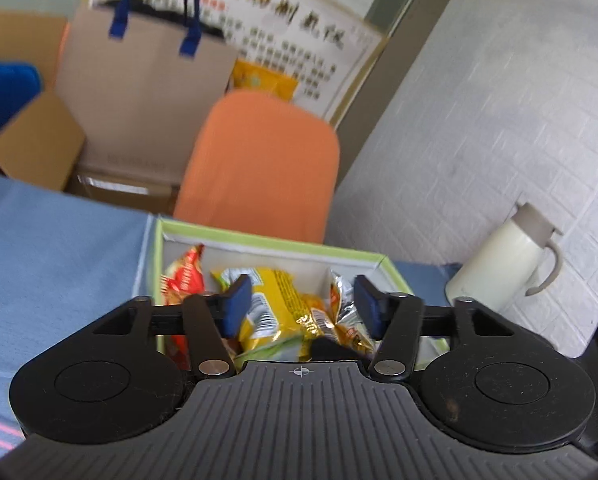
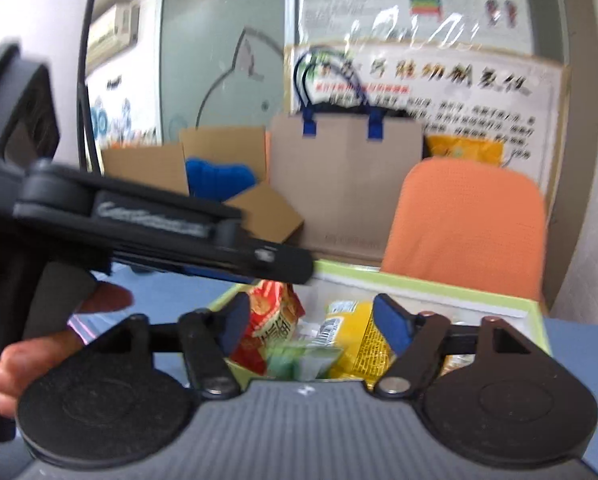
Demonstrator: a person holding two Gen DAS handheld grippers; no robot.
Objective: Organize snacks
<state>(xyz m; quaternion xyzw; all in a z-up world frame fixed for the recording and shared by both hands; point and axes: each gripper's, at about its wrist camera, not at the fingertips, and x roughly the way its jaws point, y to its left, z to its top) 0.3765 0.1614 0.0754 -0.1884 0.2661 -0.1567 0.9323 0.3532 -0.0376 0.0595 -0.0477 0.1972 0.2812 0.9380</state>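
On the blue tablecloth (image 1: 51,248), the left gripper (image 1: 303,306) hovers spread and empty over the green-rimmed box (image 1: 267,240), which holds the red snack packet (image 1: 183,276) and yellow snack packet (image 1: 275,300); the right gripper (image 2: 309,326) is likewise spread, holding nothing, above the same box.

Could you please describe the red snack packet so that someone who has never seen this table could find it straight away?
On the blue tablecloth, in front of the orange chair, stands an open box with a light green rim. The red snack packet stands against the box's left wall, beside the yellow packet. It is the only mainly red packet there; the others are yellow or silvery.
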